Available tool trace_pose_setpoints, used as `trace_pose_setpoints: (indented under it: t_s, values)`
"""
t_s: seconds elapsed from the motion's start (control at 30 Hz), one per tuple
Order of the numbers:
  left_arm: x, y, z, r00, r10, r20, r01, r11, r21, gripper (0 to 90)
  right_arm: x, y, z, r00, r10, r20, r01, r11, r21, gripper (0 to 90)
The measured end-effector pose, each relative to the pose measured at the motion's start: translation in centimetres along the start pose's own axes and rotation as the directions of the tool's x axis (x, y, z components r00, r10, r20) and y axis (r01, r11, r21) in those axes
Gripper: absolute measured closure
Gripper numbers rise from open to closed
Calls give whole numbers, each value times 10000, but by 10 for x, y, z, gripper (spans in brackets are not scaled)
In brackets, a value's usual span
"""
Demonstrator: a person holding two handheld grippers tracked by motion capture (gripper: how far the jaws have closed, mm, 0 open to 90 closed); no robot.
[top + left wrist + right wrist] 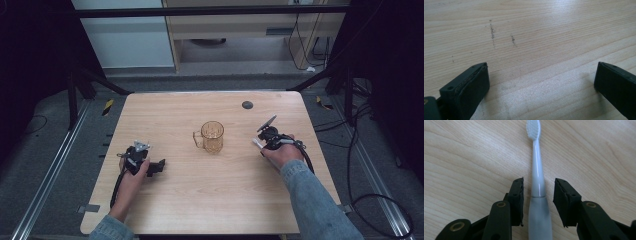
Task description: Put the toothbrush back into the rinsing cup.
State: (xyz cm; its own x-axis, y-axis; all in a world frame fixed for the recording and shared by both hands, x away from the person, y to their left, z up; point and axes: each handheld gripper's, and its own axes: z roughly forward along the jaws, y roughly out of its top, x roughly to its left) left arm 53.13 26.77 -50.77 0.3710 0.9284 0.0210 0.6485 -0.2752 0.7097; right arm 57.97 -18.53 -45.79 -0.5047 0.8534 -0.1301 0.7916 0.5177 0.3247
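A white toothbrush [537,170] lies flat on the wooden table [200,200], bristle head away from the right gripper view's camera. My right gripper [538,187] straddles its handle with both jaws open, a small gap on each side. In the high view the right gripper [264,142] rests at the table's right side, and the toothbrush's white end [256,143] pokes out toward the middle. My left gripper [161,167] sits low on the left of the table, open wide with nothing between its jaws [541,77]. An amber see-through mug [212,136] stands upright in the middle.
A small dark round spot [247,105] marks the table near its far edge. Faint dark scuffs [492,33] show on the wood ahead of the left gripper. Black frame struts and cables surround the table on the floor.
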Motion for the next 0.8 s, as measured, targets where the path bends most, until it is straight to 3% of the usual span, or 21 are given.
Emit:
trace_pose_setpoints:
  t_s: [0.4, 0.8]
  values:
    - [0, 0, 0, 10000, 8, 7, -8, 10000, -2, 0, -3, -5, 4, 9994, 330, -133, -328, 9993, 187, 600]
    - [0, 0, 0, 10000, 24, 16, -24, 10000, -8, 0, -3, -6, 6, 9997, 204, -155, -200, 9994, 276, 611]
